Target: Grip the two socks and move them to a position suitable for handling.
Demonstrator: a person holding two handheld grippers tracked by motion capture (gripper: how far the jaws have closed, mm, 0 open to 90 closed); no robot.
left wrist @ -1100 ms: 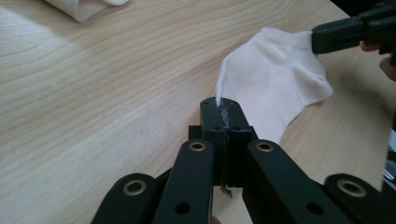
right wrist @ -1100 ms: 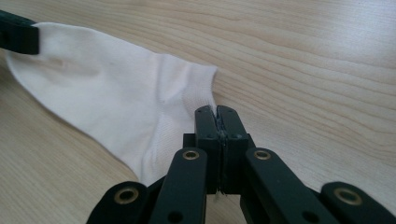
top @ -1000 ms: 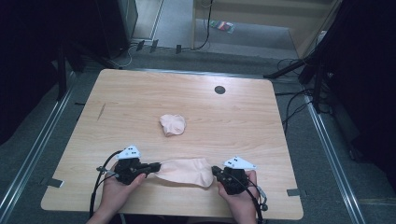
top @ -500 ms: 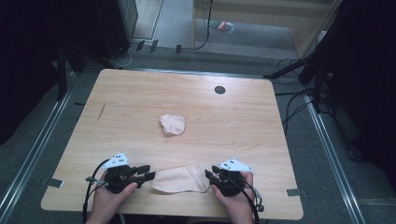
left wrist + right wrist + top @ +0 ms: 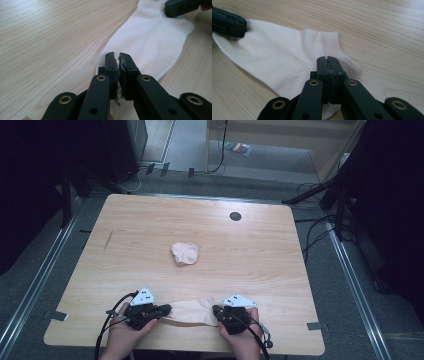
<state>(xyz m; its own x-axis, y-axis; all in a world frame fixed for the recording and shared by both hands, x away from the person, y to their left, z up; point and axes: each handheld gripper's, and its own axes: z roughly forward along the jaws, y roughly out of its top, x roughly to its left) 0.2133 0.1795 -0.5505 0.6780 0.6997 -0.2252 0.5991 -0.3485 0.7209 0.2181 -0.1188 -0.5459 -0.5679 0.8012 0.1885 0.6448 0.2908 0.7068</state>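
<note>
A flat cream sock (image 5: 192,311) lies near the table's front edge, stretched between my two grippers. My left gripper (image 5: 167,310) is shut on its left end; in the left gripper view the jaws (image 5: 118,55) pinch the sock (image 5: 155,37) at its narrow end. My right gripper (image 5: 216,311) is shut on the right end, and in the right gripper view it (image 5: 328,58) clamps the sock (image 5: 282,57) near the ribbed cuff. A second cream sock, balled up (image 5: 184,253), sits alone mid-table.
The wooden table (image 5: 280,270) has a black round grommet (image 5: 235,216) at the back right and a short dark mark (image 5: 108,239) at the left. Cables trail on the floor around the table, and dark equipment stands to both sides.
Both hands drew the flat sock a little toward the near edge. The left gripper swung left, then came partly back. The balled sock stayed put.
</note>
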